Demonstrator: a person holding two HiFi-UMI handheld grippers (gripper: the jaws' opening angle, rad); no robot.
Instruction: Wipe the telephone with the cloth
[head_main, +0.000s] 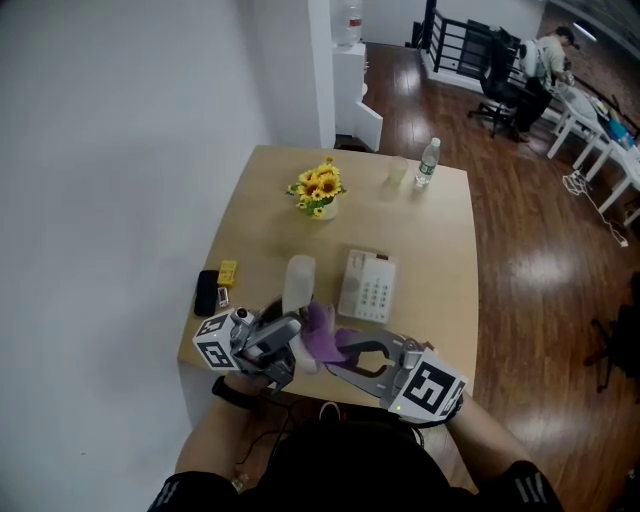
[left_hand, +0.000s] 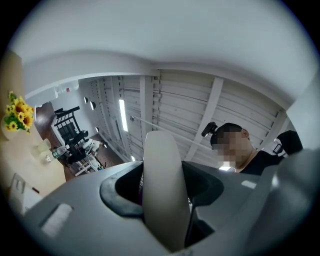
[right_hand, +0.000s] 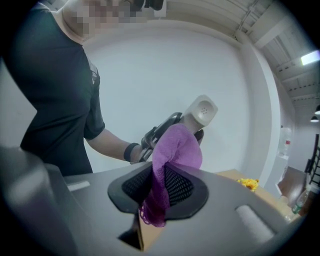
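The white telephone base (head_main: 367, 286) lies on the wooden table (head_main: 440, 260), its keypad facing up. My left gripper (head_main: 288, 338) is shut on the white handset (head_main: 299, 284), lifted off the base at the table's near edge. In the left gripper view the handset (left_hand: 163, 190) fills the gap between the jaws of the left gripper (left_hand: 164, 202). My right gripper (head_main: 347, 347) is shut on a purple cloth (head_main: 323, 330), which touches the handset. In the right gripper view the cloth (right_hand: 172, 155) drapes from the right gripper (right_hand: 160, 192) over the handset (right_hand: 201, 112).
A pot of sunflowers (head_main: 318, 190), a cup (head_main: 397, 170) and a water bottle (head_main: 427, 162) stand at the table's far side. A black object (head_main: 207, 293) and a yellow item (head_main: 228, 272) lie at the left edge. A person (head_main: 545, 55) sits at a far desk.
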